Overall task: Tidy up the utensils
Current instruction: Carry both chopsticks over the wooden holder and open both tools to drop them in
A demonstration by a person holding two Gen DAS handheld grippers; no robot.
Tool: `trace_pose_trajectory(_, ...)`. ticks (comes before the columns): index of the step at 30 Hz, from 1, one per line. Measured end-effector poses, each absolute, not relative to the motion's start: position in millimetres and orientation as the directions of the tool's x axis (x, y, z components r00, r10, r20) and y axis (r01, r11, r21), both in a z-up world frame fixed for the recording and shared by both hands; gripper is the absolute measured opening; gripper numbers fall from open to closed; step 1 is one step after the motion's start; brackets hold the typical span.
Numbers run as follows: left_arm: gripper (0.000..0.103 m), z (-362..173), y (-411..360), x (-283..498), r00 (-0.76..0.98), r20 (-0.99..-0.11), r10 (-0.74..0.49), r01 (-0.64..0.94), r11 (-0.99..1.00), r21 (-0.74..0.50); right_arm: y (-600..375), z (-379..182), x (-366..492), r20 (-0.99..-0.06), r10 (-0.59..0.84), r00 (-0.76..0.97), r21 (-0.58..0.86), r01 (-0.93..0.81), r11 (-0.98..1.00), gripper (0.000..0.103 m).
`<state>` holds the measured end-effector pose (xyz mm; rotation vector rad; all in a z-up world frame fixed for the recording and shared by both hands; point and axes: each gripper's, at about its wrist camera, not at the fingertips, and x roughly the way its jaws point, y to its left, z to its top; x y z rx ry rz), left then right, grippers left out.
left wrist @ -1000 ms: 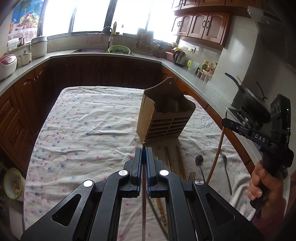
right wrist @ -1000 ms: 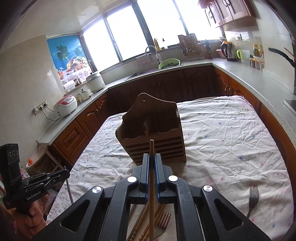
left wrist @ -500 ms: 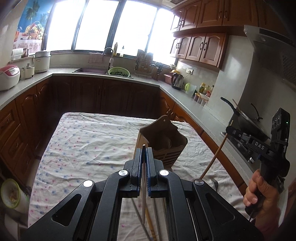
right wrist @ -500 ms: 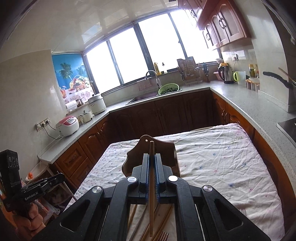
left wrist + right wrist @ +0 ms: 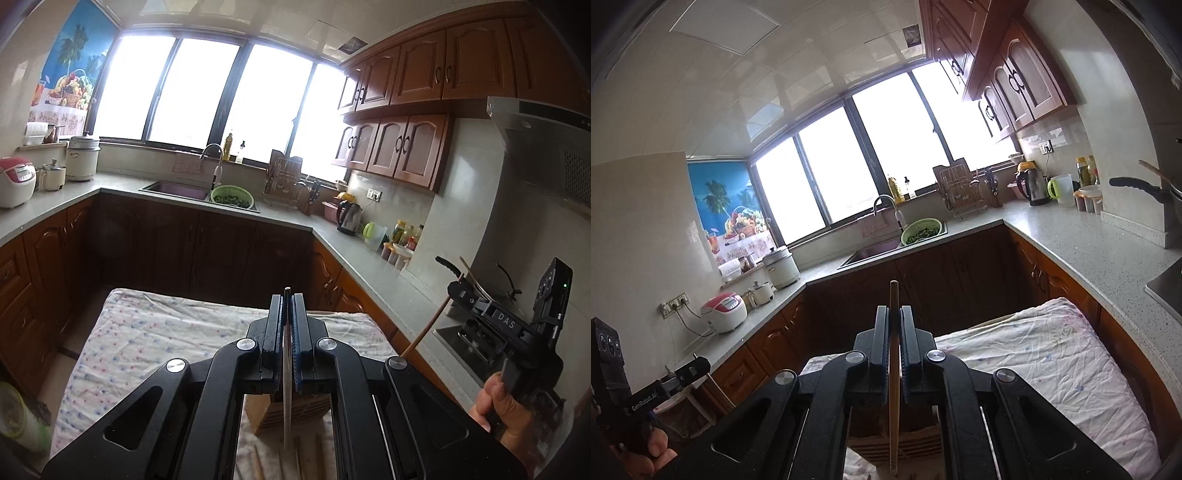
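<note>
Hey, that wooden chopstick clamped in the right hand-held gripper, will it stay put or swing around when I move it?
The chopstick looks stiff and light, so it likely won't bend. It is pinched at one narrow spot by the right hand-held gripper, so it may pivot. Smooth and round, it could slip.

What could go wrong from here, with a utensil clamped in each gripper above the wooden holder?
1. The wooden holder is mostly hidden behind both grippers, so aiming at its compartments may be largely blind.
2. The left gripper pinches its thin metal utensil near the top; the long free end could swing or slip.
3. The right gripper's wooden chopstick could catch the holder's rim and tip it.
</note>
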<state>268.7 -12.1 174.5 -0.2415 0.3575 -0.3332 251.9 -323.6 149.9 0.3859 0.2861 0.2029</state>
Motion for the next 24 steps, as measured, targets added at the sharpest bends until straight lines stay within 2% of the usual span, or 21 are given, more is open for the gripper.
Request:
trace_pose_trajectory(8, 0.003, 173, -21, 316, 0.935, -0.232, -0.269, 0.187, 0.928, -0.322, -333, 150, 295, -0.198, 0.199, 0.960, 0.409, -0.104, 0.907, 0.005)
trace_pose_trajectory(16, 0.003, 112, -25, 361, 0.920, -0.312, -0.239, 0.105, 0.914, -0.393, -329, 91, 336, -0.274, 0.213, 0.938, 0.444, -0.073, 0.893, 0.005)
trace_pose_trajectory(22, 0.003, 78, -39, 375, 0.900, -0.359, -0.248, 0.092, 0.912, -0.399, -329, 52, 350, -0.314, 0.246, 0.917, 0.494, -0.063, 0.867, 0.005)
trace_pose_trajectory(24, 0.003, 71, -44, 377, 0.894, -0.371, -0.250, 0.096, 0.917, -0.388, -328, 49, 348, -0.303, 0.254, 0.919, 0.496, -0.076, 0.865, 0.005)
